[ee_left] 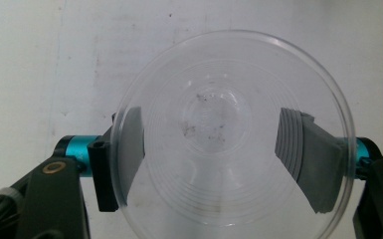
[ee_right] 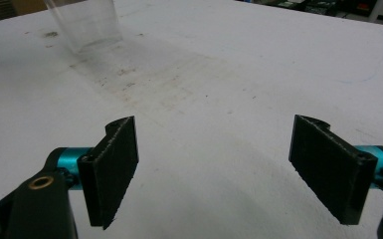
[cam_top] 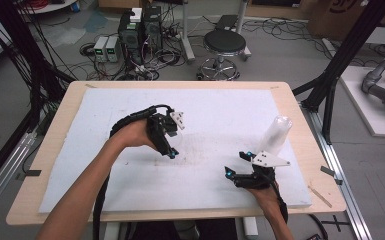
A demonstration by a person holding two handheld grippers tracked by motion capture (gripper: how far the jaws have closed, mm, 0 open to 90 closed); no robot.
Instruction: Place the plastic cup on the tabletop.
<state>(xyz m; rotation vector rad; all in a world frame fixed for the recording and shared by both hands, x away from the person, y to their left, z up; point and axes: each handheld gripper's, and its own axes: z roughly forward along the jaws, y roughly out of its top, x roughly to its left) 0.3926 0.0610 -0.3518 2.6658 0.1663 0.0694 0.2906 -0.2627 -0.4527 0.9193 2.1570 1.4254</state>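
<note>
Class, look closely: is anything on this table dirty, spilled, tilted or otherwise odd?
Dark specks and a greyish smudge soil the white mat mid-table. Specks also show through the base of the clear cup between the jaws of the left gripper. Nothing looks spilled or broken.

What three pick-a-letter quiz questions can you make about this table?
1. Where is the tall clear plastic cup? A on the stool. B on the table, beyond the right gripper. C on the floor.
2. What colour is the flat sheet covering the table? A white. B red. C green.
3. The left gripper is: A open, empty. B lying flat. C closed around a round clear plastic cup.
Answers: B, it stands just past that gripper; A, the sheet looks white; C, both pads press its sides.
</note>
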